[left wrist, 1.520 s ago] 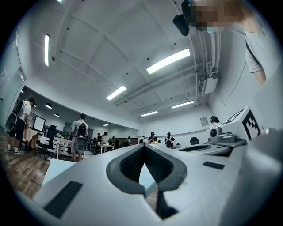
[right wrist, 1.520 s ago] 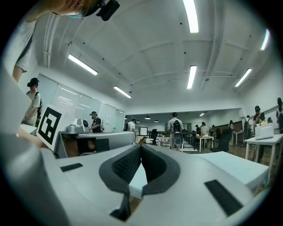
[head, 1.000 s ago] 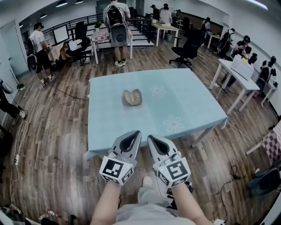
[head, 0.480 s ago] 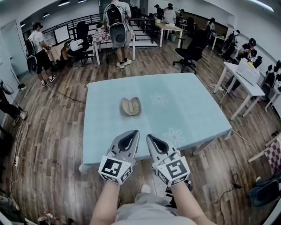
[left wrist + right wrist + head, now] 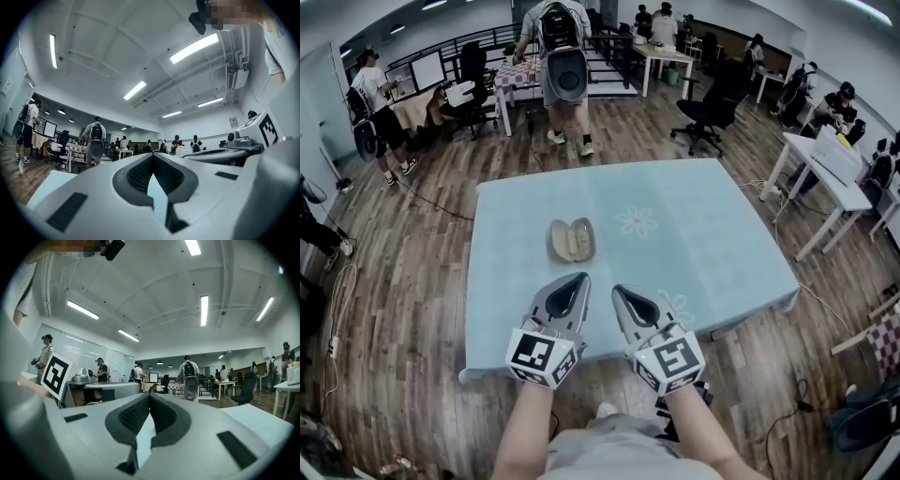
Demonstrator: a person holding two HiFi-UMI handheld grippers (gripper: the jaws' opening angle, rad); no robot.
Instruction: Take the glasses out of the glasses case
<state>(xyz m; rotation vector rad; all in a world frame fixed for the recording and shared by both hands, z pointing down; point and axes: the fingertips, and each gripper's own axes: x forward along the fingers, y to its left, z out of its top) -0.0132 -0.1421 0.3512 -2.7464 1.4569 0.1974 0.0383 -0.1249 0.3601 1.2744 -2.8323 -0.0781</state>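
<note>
The glasses case (image 5: 571, 240) lies open on the blue-covered bench (image 5: 703, 253), with more bench to the right of the case than to its left. I can't make out glasses inside it. My left gripper (image 5: 577, 279) hangs just nearer me than the case, jaws pressed together on nothing. My right gripper (image 5: 620, 292), nearer and to the case's right, is likewise closed and empty.

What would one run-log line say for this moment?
left claw: shut, empty | right claw: shut, empty | glasses case: open on table, untouched, beyond both claws
</note>
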